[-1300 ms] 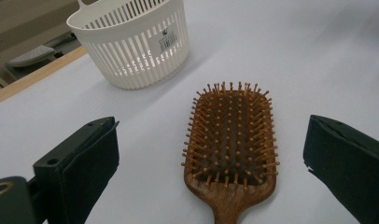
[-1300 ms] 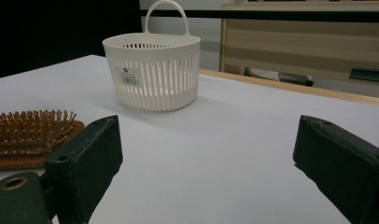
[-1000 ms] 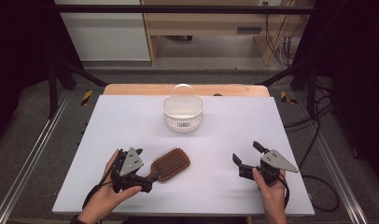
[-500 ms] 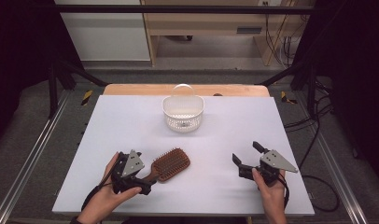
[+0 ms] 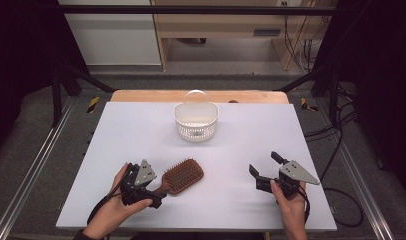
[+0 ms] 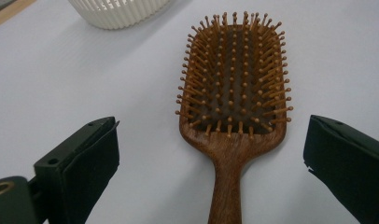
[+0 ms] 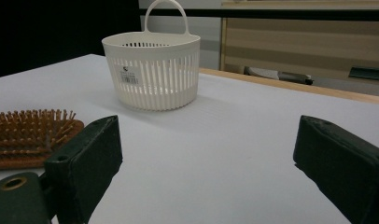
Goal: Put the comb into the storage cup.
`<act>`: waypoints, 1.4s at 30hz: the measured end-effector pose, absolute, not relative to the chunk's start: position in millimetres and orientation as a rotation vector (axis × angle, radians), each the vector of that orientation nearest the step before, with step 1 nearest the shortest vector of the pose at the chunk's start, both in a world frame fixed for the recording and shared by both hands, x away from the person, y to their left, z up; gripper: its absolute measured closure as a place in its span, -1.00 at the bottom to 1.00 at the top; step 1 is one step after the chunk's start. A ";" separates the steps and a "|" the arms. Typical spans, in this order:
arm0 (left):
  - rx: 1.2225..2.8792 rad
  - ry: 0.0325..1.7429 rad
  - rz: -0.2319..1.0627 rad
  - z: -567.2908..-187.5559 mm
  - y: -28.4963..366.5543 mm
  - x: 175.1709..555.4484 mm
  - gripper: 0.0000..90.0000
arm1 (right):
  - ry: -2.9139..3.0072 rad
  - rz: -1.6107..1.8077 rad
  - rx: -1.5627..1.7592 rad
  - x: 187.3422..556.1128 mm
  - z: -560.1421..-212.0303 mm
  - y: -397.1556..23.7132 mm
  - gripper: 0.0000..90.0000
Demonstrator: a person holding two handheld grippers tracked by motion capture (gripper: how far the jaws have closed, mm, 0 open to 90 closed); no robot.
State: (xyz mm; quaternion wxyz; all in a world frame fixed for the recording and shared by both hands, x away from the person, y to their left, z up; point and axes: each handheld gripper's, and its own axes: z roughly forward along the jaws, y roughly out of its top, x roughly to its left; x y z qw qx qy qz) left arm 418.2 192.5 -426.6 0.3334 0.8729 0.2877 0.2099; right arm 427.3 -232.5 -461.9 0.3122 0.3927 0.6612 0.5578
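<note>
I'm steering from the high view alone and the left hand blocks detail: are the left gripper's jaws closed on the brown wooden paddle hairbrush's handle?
Observer: No. The left gripper is open, its jaws either side of the brown wooden paddle hairbrush, not touching it.
Operator: Bristles up?
Observer: Yes, the pins point up.
Operator: Is the white slotted plastic basket empty?
Observer: Through the slots of the white slotted plastic basket I see nothing inside.

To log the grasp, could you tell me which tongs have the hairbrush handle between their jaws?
The left tongs: jaws straddle the hairbrush handle.
</note>
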 end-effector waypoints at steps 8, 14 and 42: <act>2.317 0.736 0.521 -430.7 191.0 418.7 -0.92 | 1.748 1.469 1.034 427.5 -462.1 -232.3 -0.82; 2.344 0.750 0.508 -432.4 190.4 422.2 -0.91 | 1.745 1.471 1.035 427.5 -461.7 -232.7 -0.82; 2.477 0.774 0.417 -442.5 185.5 434.5 -0.90 | 1.732 1.478 1.040 426.6 -460.4 -234.2 -0.86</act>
